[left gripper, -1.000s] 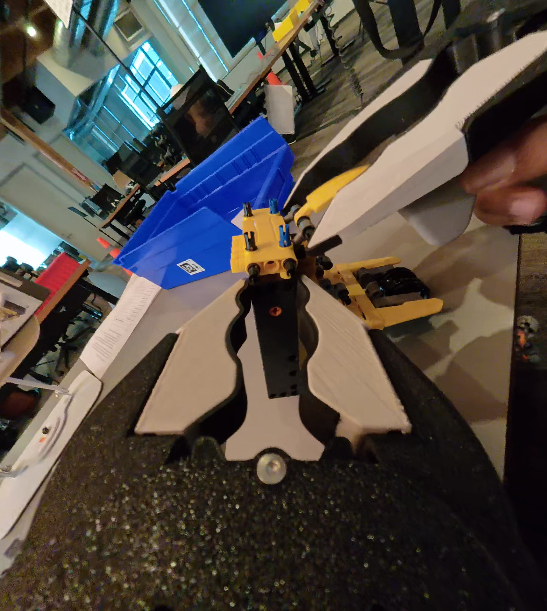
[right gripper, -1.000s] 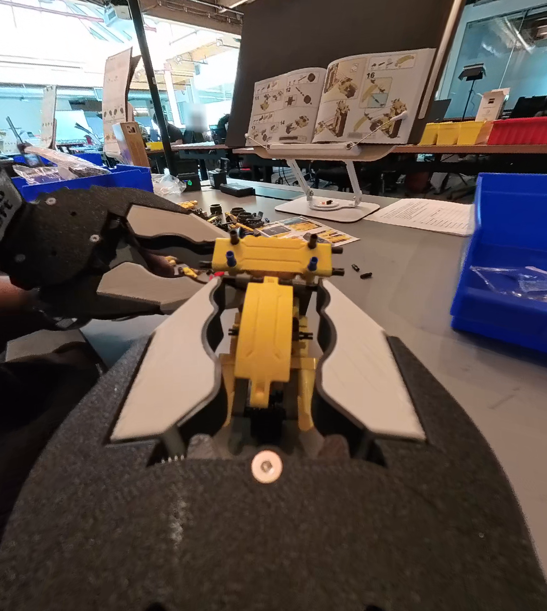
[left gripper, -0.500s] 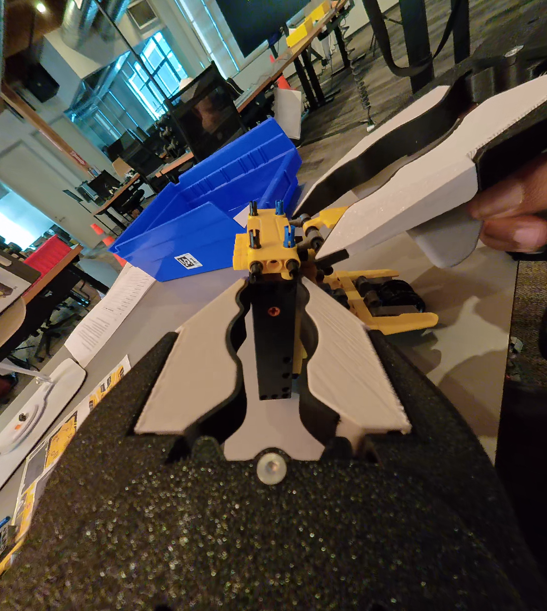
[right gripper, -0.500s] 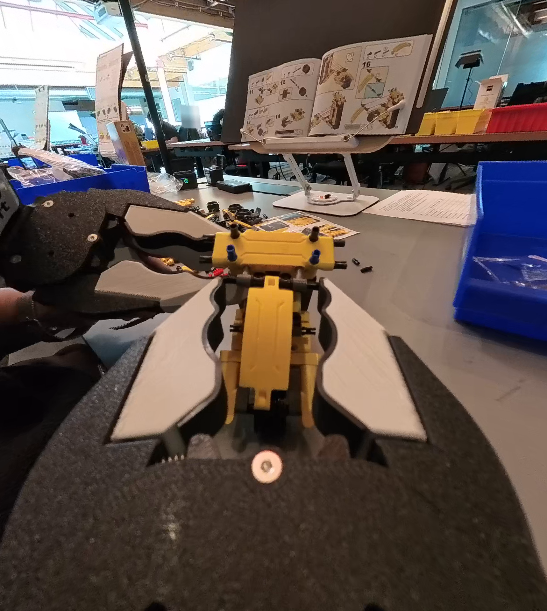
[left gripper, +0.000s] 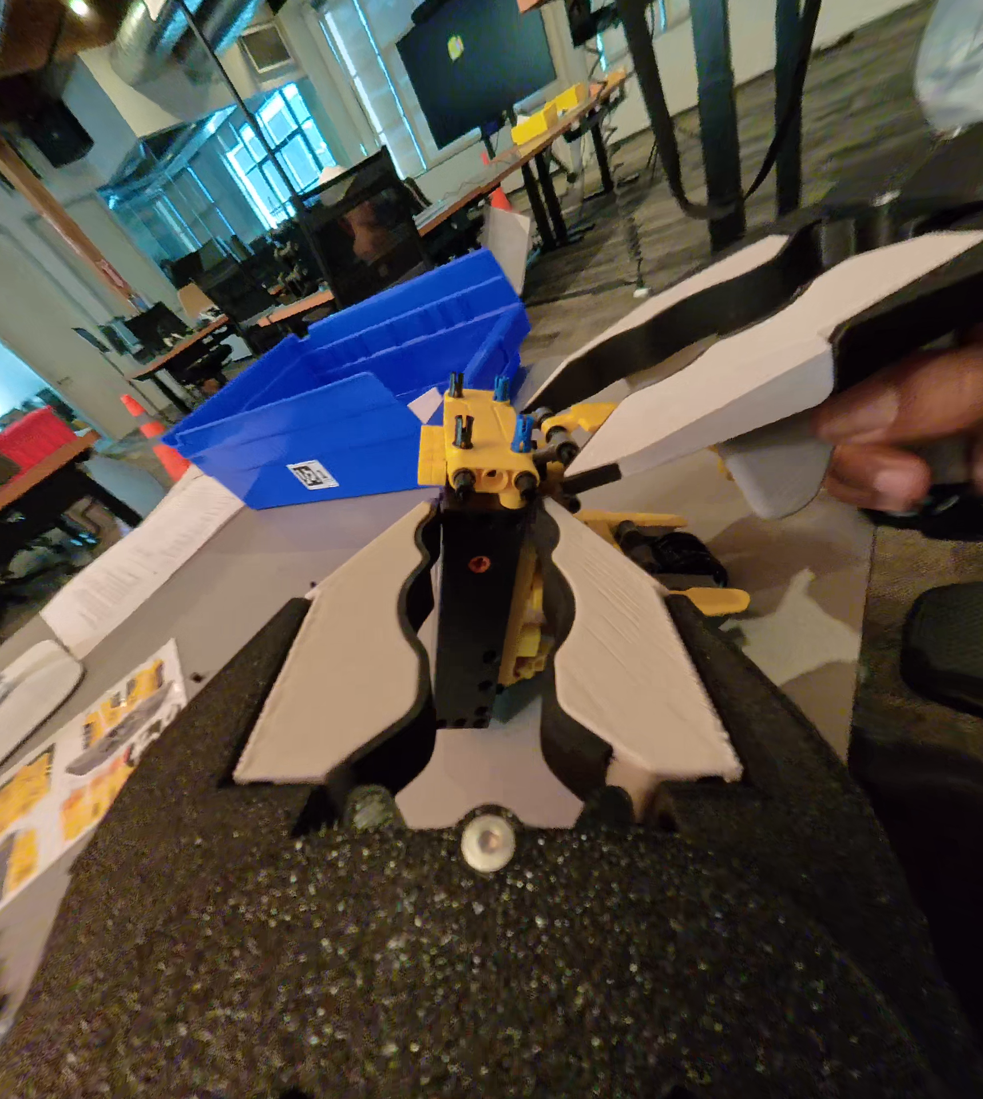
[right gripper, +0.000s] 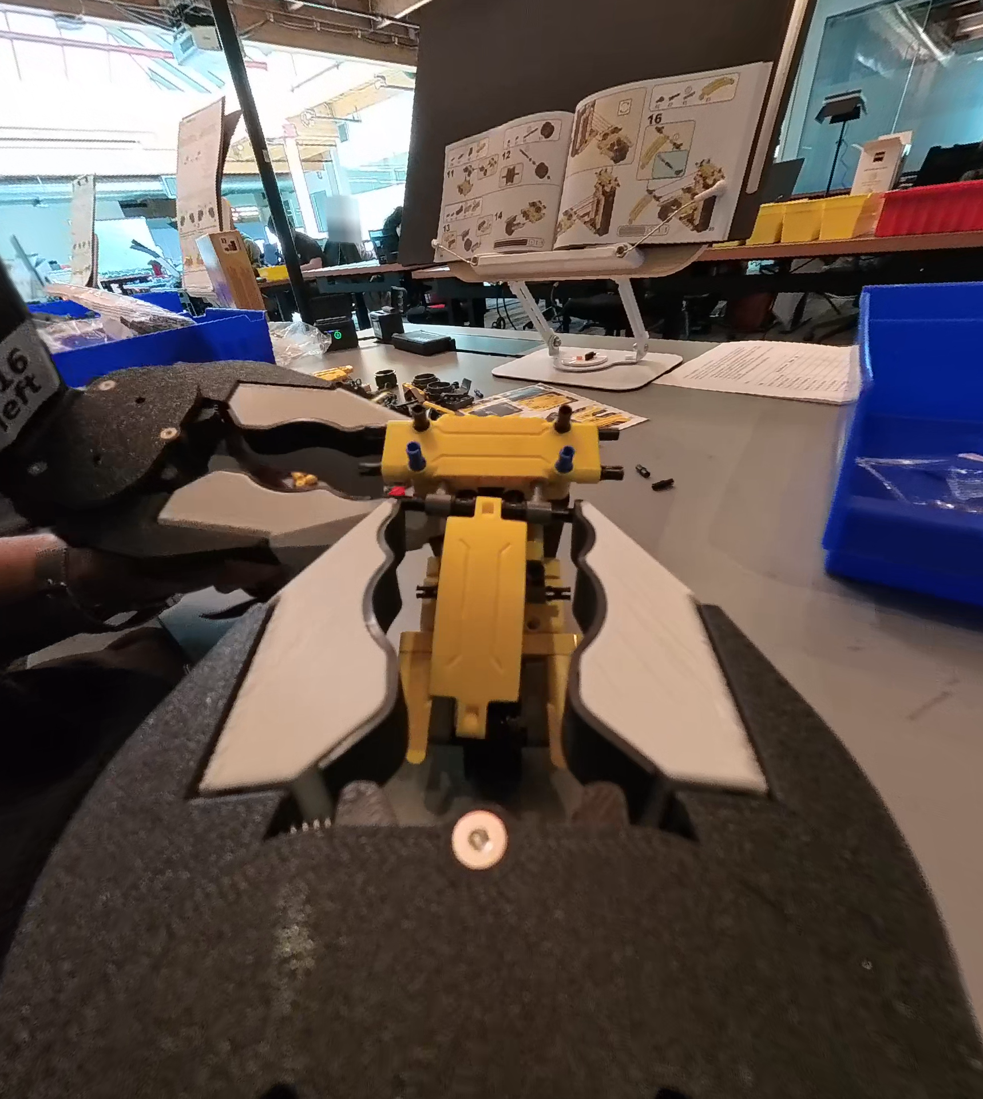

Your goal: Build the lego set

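Both grippers hold one yellow and black toy brick model above the grey table (right gripper: 774,535). My left gripper (left gripper: 486,511) is shut on the model's black beam (left gripper: 474,618). A yellow block (left gripper: 489,440) with black and blue pins sits just past its fingertips. My right gripper (right gripper: 486,505) is shut on the model's yellow body (right gripper: 480,612), with the same yellow block (right gripper: 489,449) ahead of it. The right gripper (left gripper: 548,437) reaches in from the upper right in the left wrist view. The left gripper (right gripper: 370,458) reaches in from the left in the right wrist view.
A blue bin (right gripper: 941,476) holding a clear bag stands at the right and also shows in the left wrist view (left gripper: 346,416). An open instruction book (right gripper: 584,178) rests on a white stand. Loose parts (right gripper: 418,386), a leaflet (right gripper: 554,404), a printed sheet (right gripper: 762,371) and small black pins (right gripper: 655,479) lie on the table. Only a small space, under 4 cm, lies between the two pairs of fingers.
Both grippers have kept their hold on the model. The left gripper has swung, so more of the table and a leaflet show on its left. The right view has barely shifted.
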The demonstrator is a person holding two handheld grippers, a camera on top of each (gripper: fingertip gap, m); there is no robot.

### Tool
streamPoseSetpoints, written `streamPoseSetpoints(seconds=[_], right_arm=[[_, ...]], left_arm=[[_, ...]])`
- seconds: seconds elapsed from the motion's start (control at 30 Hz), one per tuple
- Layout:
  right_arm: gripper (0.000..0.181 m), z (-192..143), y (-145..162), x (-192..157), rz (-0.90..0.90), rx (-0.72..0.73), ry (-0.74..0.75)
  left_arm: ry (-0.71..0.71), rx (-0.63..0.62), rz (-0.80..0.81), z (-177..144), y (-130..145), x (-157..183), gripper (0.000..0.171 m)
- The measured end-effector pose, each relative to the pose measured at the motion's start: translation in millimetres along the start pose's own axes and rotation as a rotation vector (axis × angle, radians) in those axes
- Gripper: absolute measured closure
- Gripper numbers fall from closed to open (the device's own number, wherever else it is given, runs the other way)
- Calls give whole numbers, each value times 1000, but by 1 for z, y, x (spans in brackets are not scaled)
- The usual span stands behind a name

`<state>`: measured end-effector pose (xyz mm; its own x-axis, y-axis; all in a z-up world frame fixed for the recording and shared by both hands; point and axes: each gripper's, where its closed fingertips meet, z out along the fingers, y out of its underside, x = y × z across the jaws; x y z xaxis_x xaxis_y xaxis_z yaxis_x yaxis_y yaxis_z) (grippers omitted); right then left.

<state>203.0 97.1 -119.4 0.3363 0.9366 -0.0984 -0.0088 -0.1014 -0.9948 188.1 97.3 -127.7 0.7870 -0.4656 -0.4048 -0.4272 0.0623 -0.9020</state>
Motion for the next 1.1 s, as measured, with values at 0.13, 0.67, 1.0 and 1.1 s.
streamPoseSetpoints(seconds=[0.13,0.67,1.0,1.1], right_arm=[[126,0,0,0,2,0,-1],[126,-3,-3,4,20,28,9],[126,-1,-9,2,73,89,25],[126,-1,-11,4,85,104,34]], left_arm=[[22,-11,-7,3,2,-1,135],[64,56,-77,11,-5,-2,144],[16,76,-147,11,-12,-2,145],[25,81,-186,10,-13,-2,145]])
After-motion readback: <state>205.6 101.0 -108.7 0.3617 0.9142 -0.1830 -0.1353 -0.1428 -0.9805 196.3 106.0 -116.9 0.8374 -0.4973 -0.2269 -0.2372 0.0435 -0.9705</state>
